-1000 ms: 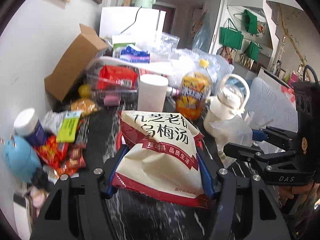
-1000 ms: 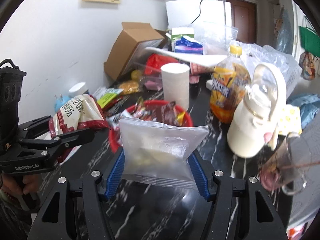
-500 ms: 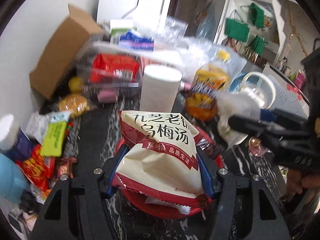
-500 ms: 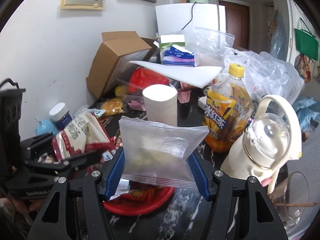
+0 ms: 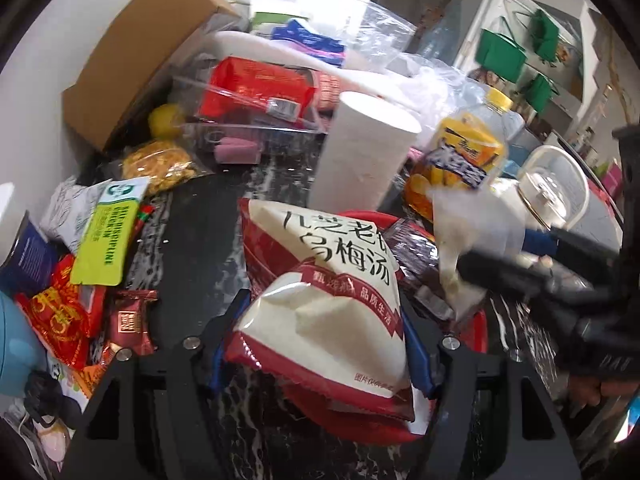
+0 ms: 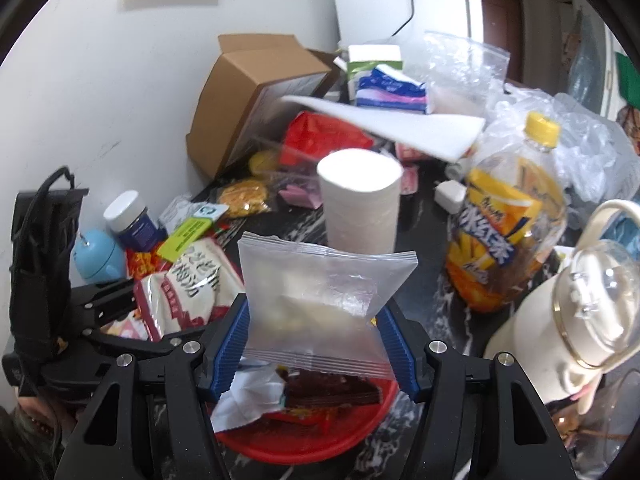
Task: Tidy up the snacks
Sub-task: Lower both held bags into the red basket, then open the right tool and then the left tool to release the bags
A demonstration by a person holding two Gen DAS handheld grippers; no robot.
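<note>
My left gripper is shut on a red and white snack bag and holds it over a red bowl. The bag also shows in the right wrist view. My right gripper is shut on a clear plastic snack packet and holds it over the same red bowl, which has dark and red wrappers in it. In the left wrist view the clear packet is at the right, beside the bowl's far side.
On the dark marble table stand a paper roll, an orange drink bottle and a cream kettle. Loose snacks, a green packet and a blue jar lie left. A cardboard box leans at the back.
Both grippers have moved forward and closer together over the red bowl, each still holding its packet. The bowl now lies under both.
</note>
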